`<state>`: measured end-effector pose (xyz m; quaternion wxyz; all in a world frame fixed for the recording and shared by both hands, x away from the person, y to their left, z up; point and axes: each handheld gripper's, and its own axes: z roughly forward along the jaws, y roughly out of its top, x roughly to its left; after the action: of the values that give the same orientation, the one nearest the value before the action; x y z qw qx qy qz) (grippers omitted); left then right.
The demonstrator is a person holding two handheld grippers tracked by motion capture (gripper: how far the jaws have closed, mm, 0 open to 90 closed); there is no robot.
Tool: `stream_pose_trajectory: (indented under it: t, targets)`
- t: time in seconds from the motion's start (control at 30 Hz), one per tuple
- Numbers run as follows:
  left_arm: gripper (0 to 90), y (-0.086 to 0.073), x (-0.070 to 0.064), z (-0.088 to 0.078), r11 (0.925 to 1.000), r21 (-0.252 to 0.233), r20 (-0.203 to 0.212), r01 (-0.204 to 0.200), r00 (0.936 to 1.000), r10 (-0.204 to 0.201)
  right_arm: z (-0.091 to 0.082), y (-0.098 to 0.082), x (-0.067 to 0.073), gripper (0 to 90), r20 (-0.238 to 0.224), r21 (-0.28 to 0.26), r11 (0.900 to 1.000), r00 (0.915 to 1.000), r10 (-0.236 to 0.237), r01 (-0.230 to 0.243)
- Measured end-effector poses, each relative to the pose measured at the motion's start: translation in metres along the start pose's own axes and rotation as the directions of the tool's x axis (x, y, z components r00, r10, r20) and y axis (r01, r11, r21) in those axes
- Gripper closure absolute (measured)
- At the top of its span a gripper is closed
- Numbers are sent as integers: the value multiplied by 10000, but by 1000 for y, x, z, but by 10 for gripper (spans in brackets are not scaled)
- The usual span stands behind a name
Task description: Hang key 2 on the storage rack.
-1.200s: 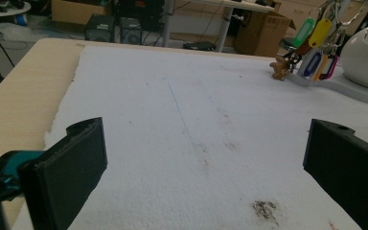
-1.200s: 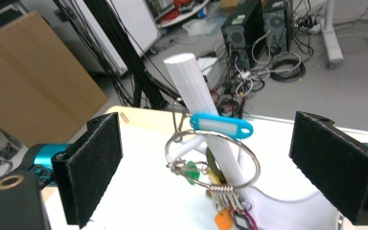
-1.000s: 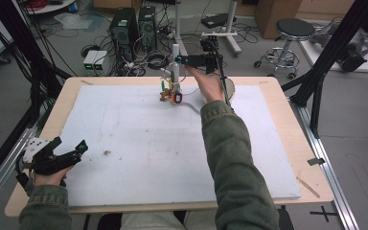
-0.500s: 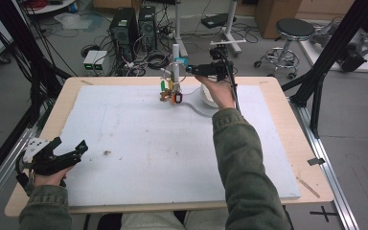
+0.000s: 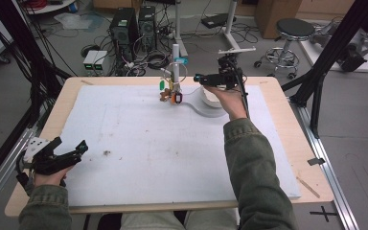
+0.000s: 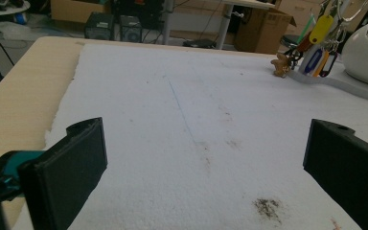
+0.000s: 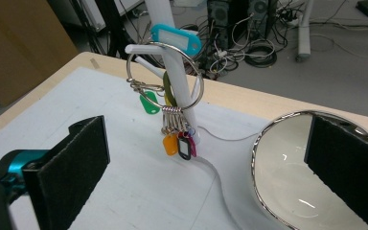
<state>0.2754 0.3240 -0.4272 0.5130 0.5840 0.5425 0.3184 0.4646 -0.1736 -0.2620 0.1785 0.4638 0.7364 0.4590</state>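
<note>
— Metal ring (image 7: 165,79) with its bunch of coloured tags (image 7: 177,140) hangs on the white stand (image 7: 175,72), looped over the short peg near the top. Where does that stand sit?

— At the far edge of the white foam mat (image 5: 172,158), just left of the white bowl (image 7: 297,177). A teal tag (image 7: 176,38) sits higher on the same post.

— And the right gripper (image 5: 211,78)?

— It hovers in the air near the stand and above the bowl, jaws spread wide, holding nothing. In the right gripper view the ring lies between the two jaws but farther off, not touched.

— So how far along does the job look?

— Barely begun, by the look of it. The ring is on its peg and the bowl is empty. If the keys are meant for the bowl, the grasp, the lift off the peg and the drop all remain.

— The left gripper (image 5: 52,155)?

— Resting at the near left corner of the table (image 5: 100,81), jaws wide too, empty, well apart from the stand.
</note>
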Motion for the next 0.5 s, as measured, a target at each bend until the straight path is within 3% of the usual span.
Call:
stream_pose_trajectory:
  t: [0.2,0.5]
  targets:
    - [17,0,1,1,10000,28,18,-6,10000,6,-7,-10,1,7,-69,-58,9999,9999,-100,100]
    - [17,0,1,1,10000,53,31,8,10000,-9,-15,-30,-6,7,-35,-1,9999,9999,124,-124]
